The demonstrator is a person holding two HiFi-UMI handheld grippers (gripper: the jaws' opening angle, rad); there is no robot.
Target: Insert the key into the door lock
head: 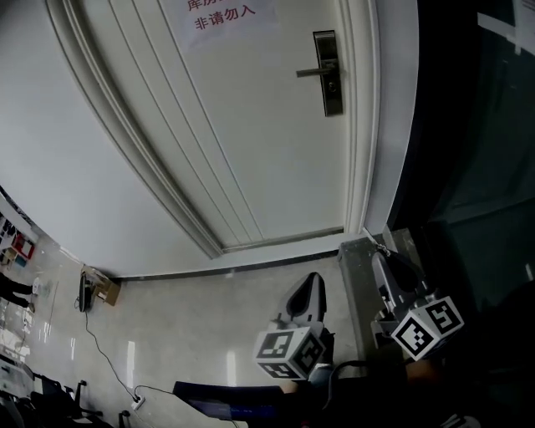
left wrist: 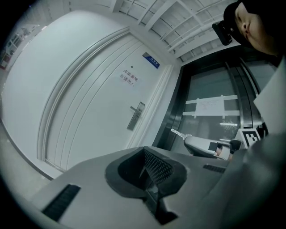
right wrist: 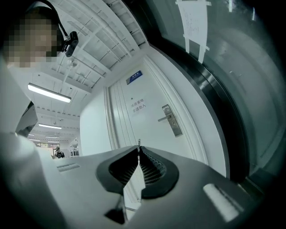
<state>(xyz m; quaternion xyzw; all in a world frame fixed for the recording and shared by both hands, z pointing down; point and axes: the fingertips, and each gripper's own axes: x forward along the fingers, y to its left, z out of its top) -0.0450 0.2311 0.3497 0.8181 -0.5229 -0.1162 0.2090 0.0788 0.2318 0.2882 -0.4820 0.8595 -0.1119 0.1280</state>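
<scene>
The right hand-held gripper (right wrist: 139, 153) pinches the key (right wrist: 139, 143), far from the lock (right wrist: 172, 121).

A red-lettered paper notice (head: 221, 15) is hanging up high, a small cardboard box (head: 106, 292) is sitting on the glossy floor (head: 192, 334) with a black cable (head: 99, 349) trailing nearby, and a taped paper sheet (right wrist: 195, 22) is clinging to the dark glass partition (right wrist: 232, 89).
</scene>
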